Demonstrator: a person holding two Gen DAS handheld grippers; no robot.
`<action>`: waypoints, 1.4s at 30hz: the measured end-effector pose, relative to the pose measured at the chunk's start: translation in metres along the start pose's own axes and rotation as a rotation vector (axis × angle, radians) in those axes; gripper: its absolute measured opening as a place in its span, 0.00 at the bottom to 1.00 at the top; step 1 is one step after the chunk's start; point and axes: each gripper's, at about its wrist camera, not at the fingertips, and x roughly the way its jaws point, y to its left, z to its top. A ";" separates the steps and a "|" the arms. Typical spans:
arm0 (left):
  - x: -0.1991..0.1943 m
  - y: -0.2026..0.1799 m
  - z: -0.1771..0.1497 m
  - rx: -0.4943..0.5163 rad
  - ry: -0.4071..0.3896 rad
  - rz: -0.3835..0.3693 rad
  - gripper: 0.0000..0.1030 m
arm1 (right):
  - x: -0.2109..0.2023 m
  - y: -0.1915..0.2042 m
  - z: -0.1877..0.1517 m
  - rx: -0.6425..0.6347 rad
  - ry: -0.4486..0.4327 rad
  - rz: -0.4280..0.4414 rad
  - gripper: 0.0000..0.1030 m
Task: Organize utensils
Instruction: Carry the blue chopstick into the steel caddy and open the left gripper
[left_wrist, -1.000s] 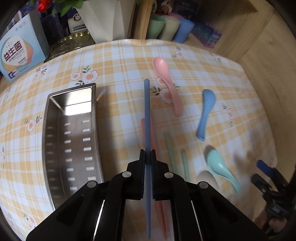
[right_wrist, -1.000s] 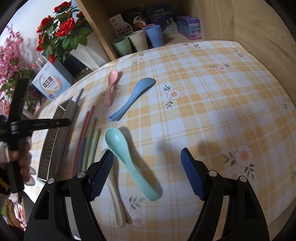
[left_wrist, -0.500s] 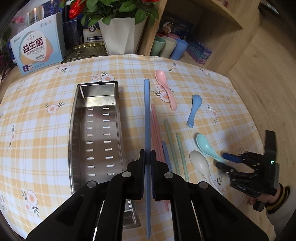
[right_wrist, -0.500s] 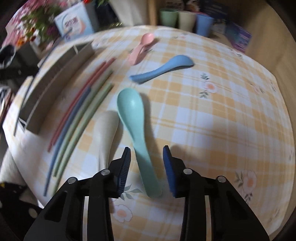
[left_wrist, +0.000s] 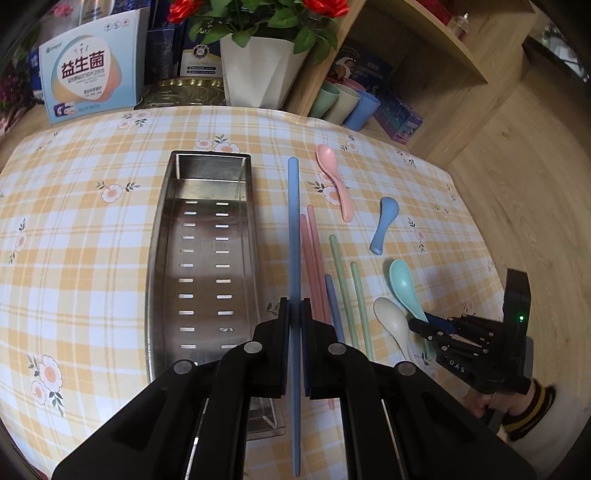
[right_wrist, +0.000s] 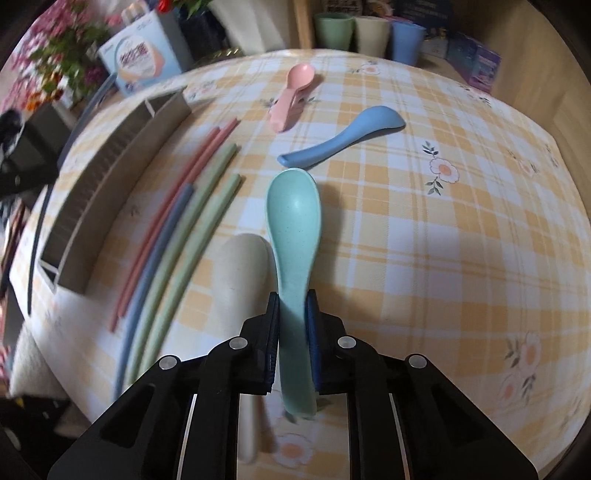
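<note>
My left gripper (left_wrist: 294, 308) is shut on a blue chopstick (left_wrist: 293, 229) and holds it above the table, just right of the steel utensil tray (left_wrist: 159, 236). My right gripper (right_wrist: 292, 306) is shut on the handle of the teal spoon (right_wrist: 293, 214), which lies on the checked cloth; it also shows in the left wrist view (left_wrist: 424, 325). A cream spoon (right_wrist: 242, 269) lies left of the teal one. Pink chopsticks (right_wrist: 192, 173), a blue chopstick (right_wrist: 162, 236) and green chopsticks (right_wrist: 207, 206) lie between tray and spoons. A blue spoon (right_wrist: 343, 138) and a pink spoon (right_wrist: 293, 92) lie farther off.
A white flower pot (left_wrist: 258, 74), a printed box (left_wrist: 88, 81) and three cups (left_wrist: 343, 101) stand at the table's far edge by a wooden shelf. The table's right edge (left_wrist: 476, 221) drops to a wood floor.
My right gripper has closed on the teal spoon's handle. My left gripper has risen and drawn back with the blue chopstick, so more of the tray shows.
</note>
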 end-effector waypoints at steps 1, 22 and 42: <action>-0.001 0.003 0.000 -0.007 0.000 -0.002 0.05 | -0.002 0.001 0.000 0.026 -0.013 0.002 0.13; 0.047 0.060 0.039 -0.136 0.080 0.038 0.05 | -0.015 0.008 -0.004 0.172 -0.098 0.015 0.13; 0.085 0.055 0.037 -0.160 0.190 0.036 0.05 | -0.027 -0.024 -0.015 0.261 -0.107 0.020 0.13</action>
